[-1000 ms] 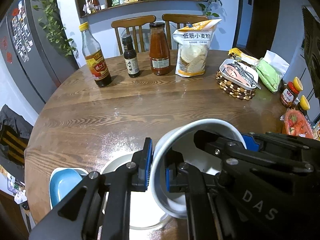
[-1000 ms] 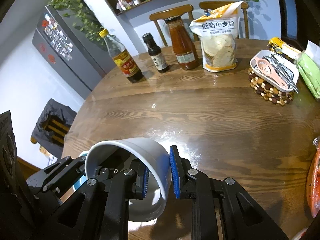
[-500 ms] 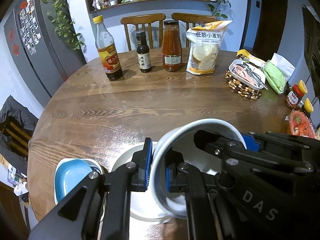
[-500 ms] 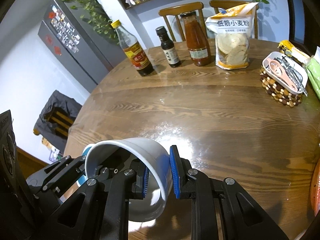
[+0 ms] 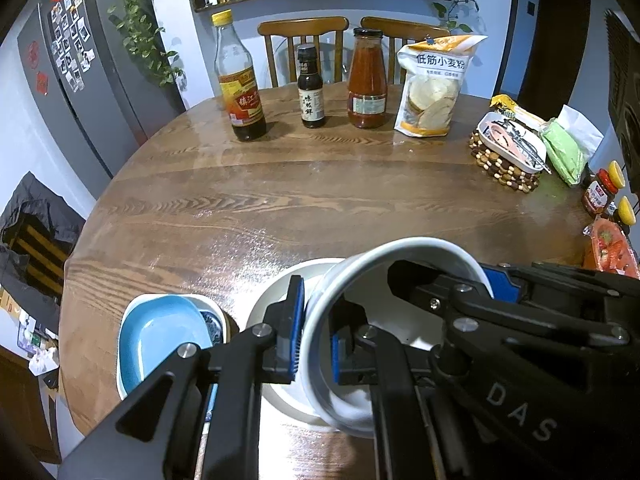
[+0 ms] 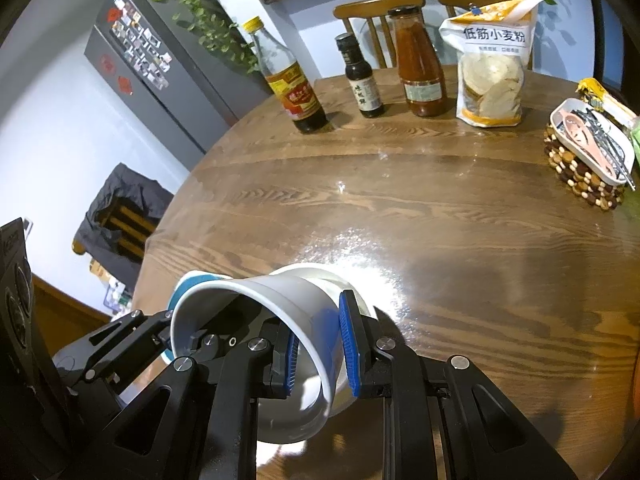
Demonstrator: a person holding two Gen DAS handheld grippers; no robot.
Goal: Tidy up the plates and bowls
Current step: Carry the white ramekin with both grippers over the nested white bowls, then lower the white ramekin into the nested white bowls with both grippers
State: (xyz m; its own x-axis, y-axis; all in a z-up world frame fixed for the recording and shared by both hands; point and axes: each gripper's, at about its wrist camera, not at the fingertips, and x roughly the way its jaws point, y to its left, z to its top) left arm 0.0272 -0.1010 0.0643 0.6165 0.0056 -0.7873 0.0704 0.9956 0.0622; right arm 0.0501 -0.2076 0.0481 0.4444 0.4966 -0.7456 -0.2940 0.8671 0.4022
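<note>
Both tools pinch opposite walls of the deep white ceramic bowl (image 5: 400, 320), left tool (image 5: 314, 340) and right tool (image 6: 318, 350) alike; it has drifted sideways above the shallow white dish (image 5: 276, 304) beneath, blue plate (image 5: 160, 336) leftward; nesting looks imminent.

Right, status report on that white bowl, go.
Left gripper and right gripper both shut on white bowl, opposite rims, bowl tilted. White plate directly beneath. Blue dish beside it, not in the way.
</note>
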